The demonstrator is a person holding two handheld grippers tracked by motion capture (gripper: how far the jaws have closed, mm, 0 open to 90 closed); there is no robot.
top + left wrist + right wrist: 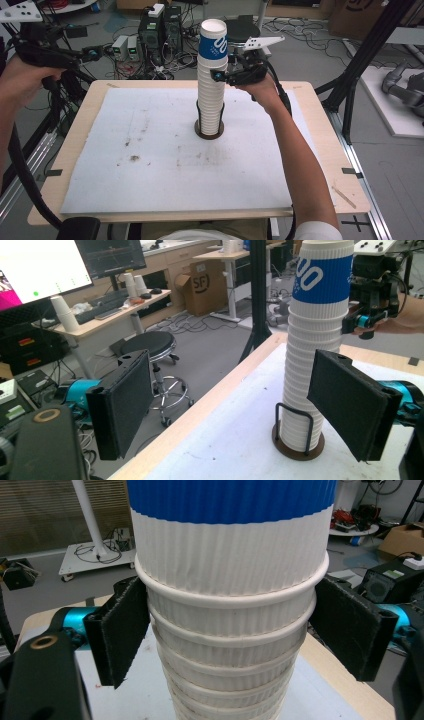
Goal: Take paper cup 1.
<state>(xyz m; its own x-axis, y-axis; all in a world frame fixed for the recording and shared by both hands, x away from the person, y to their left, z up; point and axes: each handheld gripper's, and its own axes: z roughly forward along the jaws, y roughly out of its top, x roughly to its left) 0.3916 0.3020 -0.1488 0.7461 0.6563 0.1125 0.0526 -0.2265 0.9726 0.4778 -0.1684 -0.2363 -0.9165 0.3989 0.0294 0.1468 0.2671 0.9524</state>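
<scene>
A tall stack of white ribbed paper cups (211, 95) stands upright in a dark wire holder (209, 132) at the middle of the table; the top cup (213, 47) has a blue band. My right gripper (225, 76) reaches the upper stack from the right. In the right gripper view its pads (125, 630) sit against both sides of the stack (230, 670), just under the top cup's rim. My left gripper (97, 50) hangs high beyond the table's left edge, well clear of the cups. Its jaws (235, 405) stand open with nothing between them, facing the stack (312, 340) and the right gripper (370, 300).
A stained white mat (150, 165) covers the wooden table (320, 150). Black frame posts (370, 55) rise at the right. Computers and cables (160, 30) lie on the floor behind. A black stool (150, 345) and desks with monitors (45, 265) stand beyond the left edge.
</scene>
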